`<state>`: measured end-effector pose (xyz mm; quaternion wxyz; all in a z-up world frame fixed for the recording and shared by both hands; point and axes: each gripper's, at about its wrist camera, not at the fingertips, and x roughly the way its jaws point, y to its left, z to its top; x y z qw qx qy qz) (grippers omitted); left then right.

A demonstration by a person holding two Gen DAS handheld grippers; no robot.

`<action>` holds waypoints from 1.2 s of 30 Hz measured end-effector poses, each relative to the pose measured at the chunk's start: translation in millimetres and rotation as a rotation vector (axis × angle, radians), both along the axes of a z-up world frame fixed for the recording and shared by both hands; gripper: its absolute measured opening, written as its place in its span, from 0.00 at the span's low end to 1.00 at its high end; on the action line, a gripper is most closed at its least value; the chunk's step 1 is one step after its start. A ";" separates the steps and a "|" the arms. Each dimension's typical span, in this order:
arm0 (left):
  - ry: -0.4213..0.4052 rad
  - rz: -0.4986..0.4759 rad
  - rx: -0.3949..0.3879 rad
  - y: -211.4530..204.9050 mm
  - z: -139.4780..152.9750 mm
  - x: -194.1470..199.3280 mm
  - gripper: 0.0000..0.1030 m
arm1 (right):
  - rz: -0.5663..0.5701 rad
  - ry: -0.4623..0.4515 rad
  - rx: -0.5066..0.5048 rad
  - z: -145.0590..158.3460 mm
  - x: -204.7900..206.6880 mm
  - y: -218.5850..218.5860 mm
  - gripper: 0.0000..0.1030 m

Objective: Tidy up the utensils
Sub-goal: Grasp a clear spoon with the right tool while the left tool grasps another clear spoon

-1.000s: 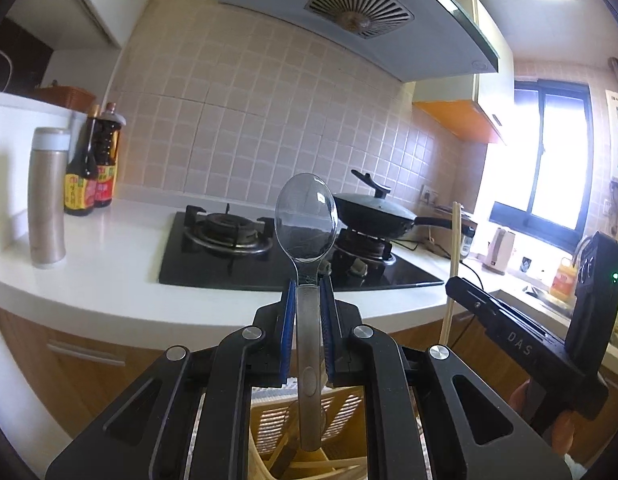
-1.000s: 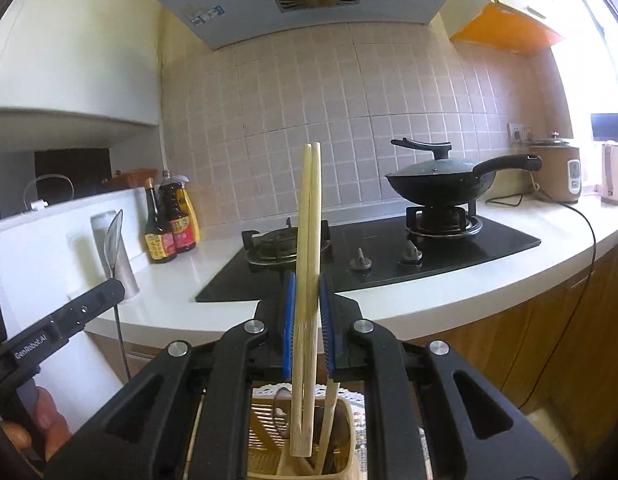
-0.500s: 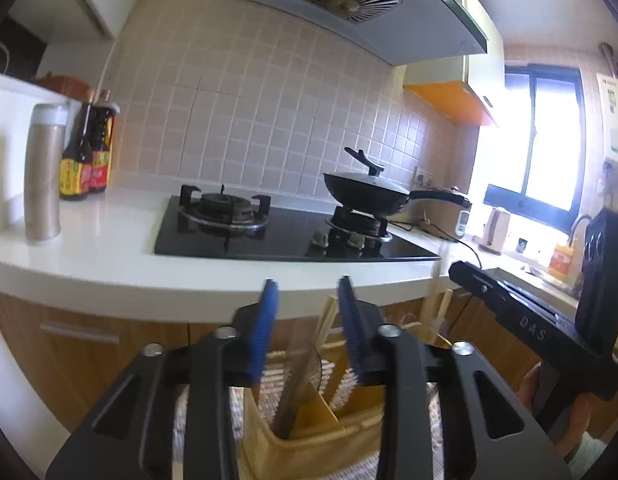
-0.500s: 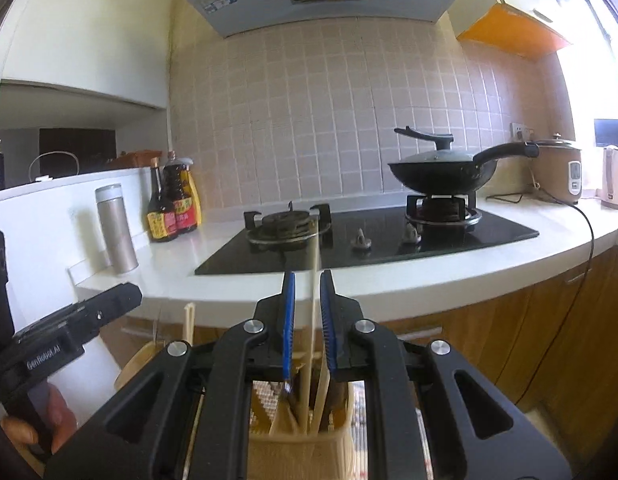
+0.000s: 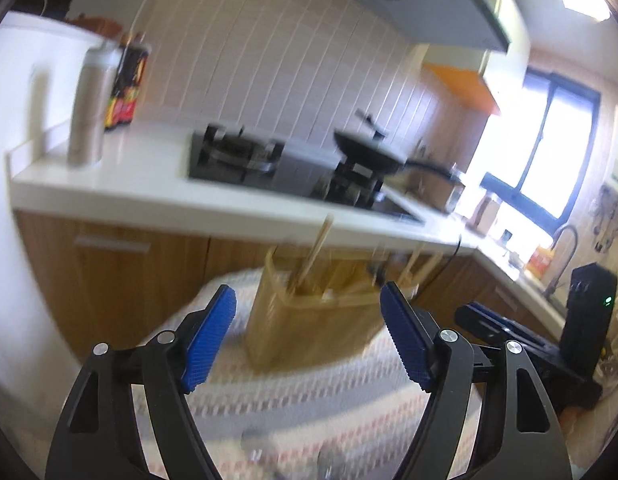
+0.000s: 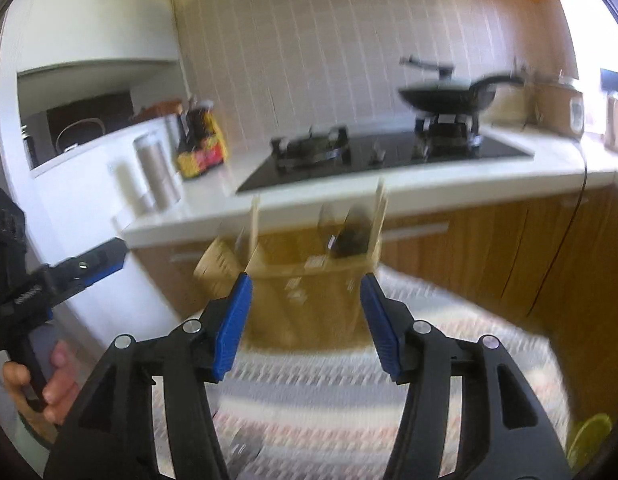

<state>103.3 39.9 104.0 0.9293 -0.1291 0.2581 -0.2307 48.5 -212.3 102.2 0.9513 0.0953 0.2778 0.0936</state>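
Pale wooden utensil holder (image 6: 309, 300), woven patterned cloth (image 6: 449, 328), glossy black hob (image 6: 389, 160), brushed metal flask (image 5: 89, 120)

Motion blur smeared the utensil holder (image 5: 309, 320), so the chopsticks (image 5: 315, 254) and dark utensils (image 6: 349, 236) inside were indistinct. The table's (image 6: 329, 400) near edge was cut off.

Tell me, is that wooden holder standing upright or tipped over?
Upright. The holder stands on the striped cloth, with its open top up and chopsticks poking out above the rim.
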 end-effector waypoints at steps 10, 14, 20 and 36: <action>0.341 -0.025 0.111 1.0 -82.5 -5.6 0.62 | 0.082 0.417 0.072 -87.0 -31.7 52.5 0.38; 0.423 -0.035 0.154 -4.8 -117.3 -6.8 0.54 | 0.090 0.504 0.079 -115.1 -38.5 71.3 0.34; 0.476 -0.016 0.186 -9.4 -142.6 -6.1 0.47 | 0.090 0.519 -0.003 -134.8 -46.4 94.2 0.27; 0.455 -0.006 0.384 -56.7 -151.4 -11.1 0.22 | 0.042 0.457 -0.191 -141.3 -59.2 96.7 0.05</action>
